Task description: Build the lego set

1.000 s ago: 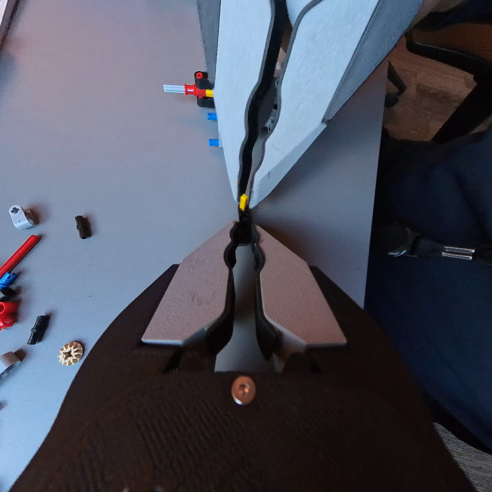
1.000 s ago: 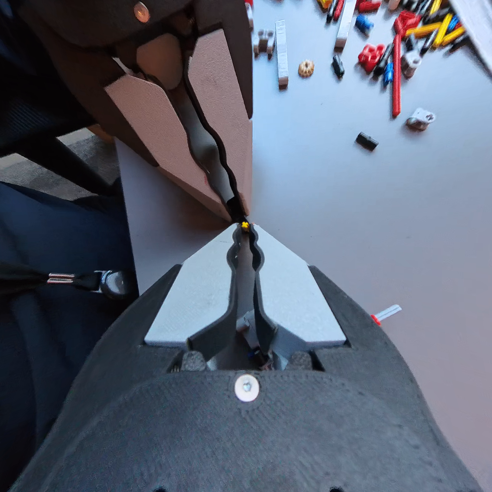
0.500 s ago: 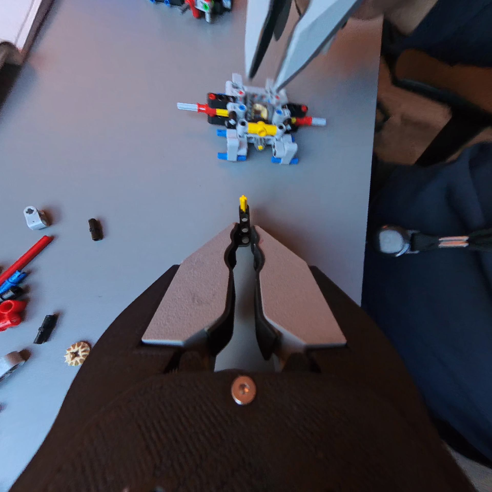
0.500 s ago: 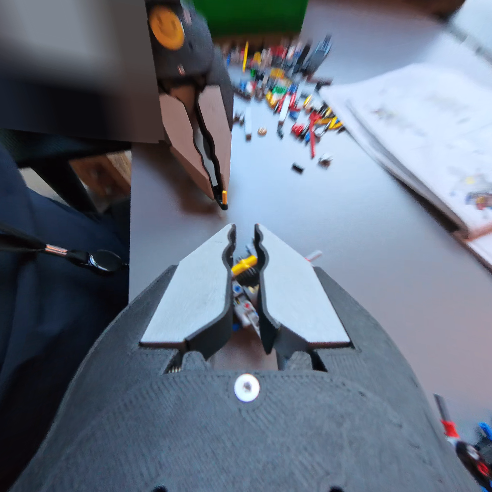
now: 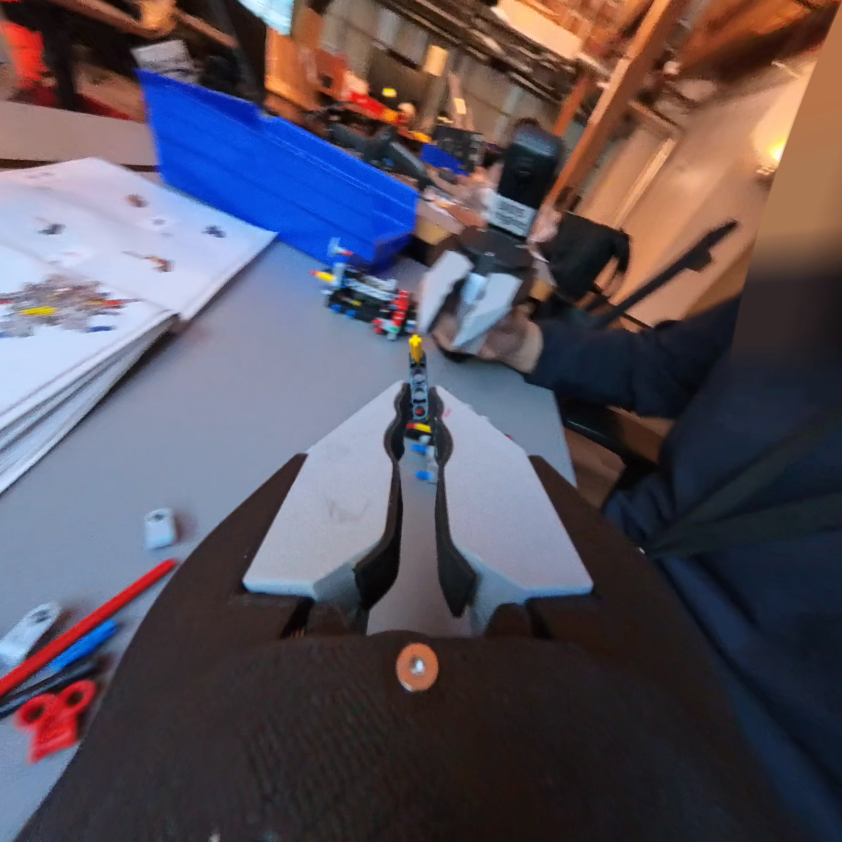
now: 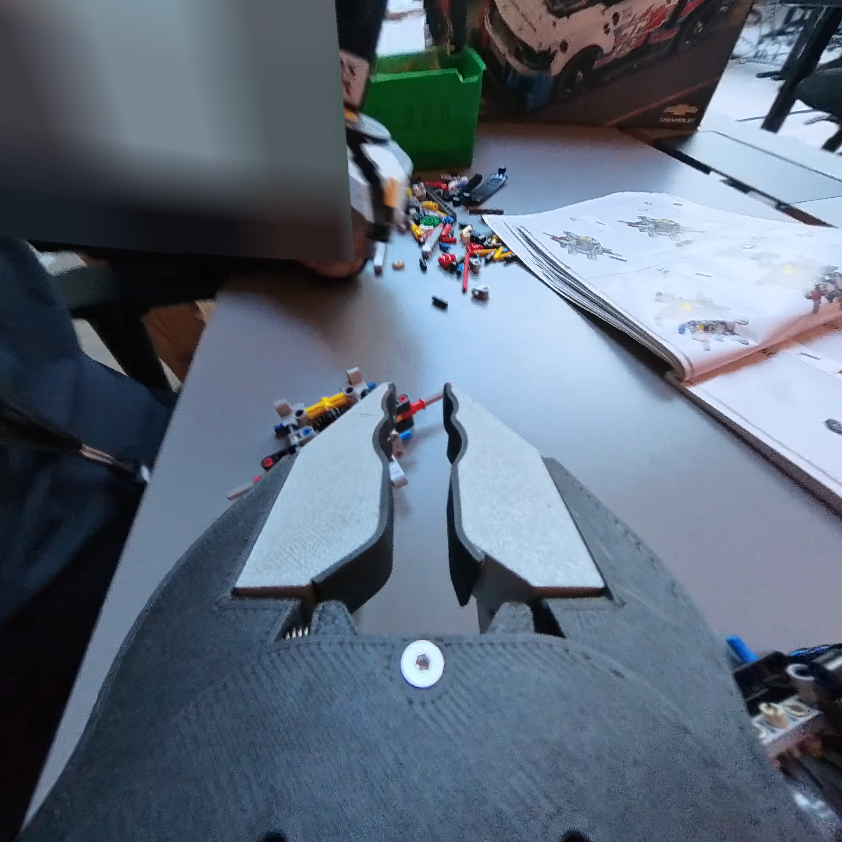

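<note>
The grey table (image 6: pixel 569 455) filled most of both views. An open instruction booklet (image 6: pixel 683 282) lay across the right side of my right wrist view, and showed again at the left of my left wrist view. A blue bin (image 5: pixel 282 182) stood at the upper left of the left view, a green bin (image 6: pixel 423 105) at the top centre of the right view, with a printed cardboard box (image 6: pixel 592 59) beside it to the right. Below the green bin a heap of loose building pieces (image 6: pixel 451 232) spread over the table.

My right gripper (image 6: pixel 418 392) had its jaws spread with nothing between the pads, hovering over a small grey, yellow and black brick assembly (image 6: pixel 328 410) at the centre left of that view; a red-tipped axle of it showed through the gap. A second, darker brick model (image 5: pixel 369 300) sat in the upper middle of the left view, just left of that same gripper held in my hand (image 5: pixel 505 341).

My left gripper (image 5: pixel 418 392) was pinching a thin black holed beam (image 5: pixel 418 382), the pads pressed on its sides. The beam stuck out ahead of the tips at the centre of the frame, with a yellow pin (image 5: pixel 414 347) at its far end. At the lower left lay a long red axle (image 5: pixel 91 619) and a red connector (image 5: pixel 54 720).
</note>
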